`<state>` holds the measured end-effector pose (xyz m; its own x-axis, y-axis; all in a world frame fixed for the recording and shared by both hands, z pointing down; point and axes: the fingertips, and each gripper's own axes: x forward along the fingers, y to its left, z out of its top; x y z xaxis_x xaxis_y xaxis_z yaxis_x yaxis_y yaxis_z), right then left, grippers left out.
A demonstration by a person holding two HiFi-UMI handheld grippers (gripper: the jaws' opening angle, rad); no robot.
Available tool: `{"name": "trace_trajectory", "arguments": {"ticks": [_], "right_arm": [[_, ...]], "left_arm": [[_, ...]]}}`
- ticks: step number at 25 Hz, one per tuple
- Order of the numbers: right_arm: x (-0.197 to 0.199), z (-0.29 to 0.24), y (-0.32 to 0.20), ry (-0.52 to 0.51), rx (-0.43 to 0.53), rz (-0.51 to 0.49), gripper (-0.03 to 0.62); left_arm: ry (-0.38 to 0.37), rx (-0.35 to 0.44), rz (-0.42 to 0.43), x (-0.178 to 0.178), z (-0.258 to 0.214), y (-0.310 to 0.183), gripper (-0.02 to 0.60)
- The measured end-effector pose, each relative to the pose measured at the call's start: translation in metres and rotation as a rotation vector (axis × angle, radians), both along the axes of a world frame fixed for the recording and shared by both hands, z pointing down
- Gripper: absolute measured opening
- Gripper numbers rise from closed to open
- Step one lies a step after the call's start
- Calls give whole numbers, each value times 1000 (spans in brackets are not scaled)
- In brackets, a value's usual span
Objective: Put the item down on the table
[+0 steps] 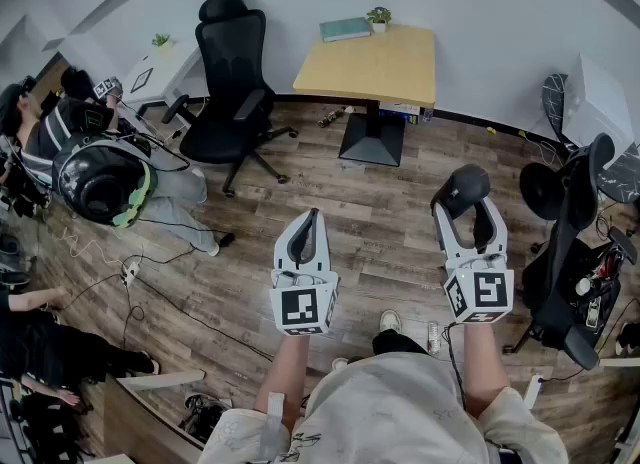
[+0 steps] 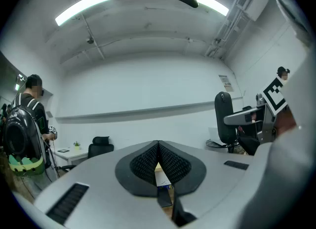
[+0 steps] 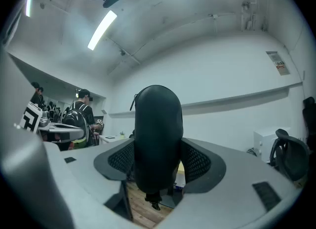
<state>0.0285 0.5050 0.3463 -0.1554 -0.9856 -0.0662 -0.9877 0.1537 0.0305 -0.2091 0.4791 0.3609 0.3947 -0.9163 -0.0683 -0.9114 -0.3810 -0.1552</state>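
Black, smooth, rounded item (image 3: 157,134) is clamped mid-body between the wide-set jaws of the right gripper (image 1: 468,214), above the floor and well short of the wooden table (image 1: 385,70). Probably rigid, light and slippery; the mid-body hold suits it. Left gripper (image 1: 309,222) closed, empty.

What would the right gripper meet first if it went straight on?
Likely the yellow table, seen past the black case clamped in the right gripper; only floor lies between. Height is unclear, so it might pass over it.
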Motion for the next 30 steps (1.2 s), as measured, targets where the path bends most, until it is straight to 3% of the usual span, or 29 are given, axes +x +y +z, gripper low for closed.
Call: {"name": "trace_trajectory", "arguments": {"ticks": [15, 30], "right_arm": [[49, 23, -51, -66, -7, 5, 301], [92, 40, -142, -72, -30, -96, 301]], "left_arm": [[-7, -13, -9, 41, 14, -50, 9], [-8, -52, -83, 84, 30, -126, 8]]}}
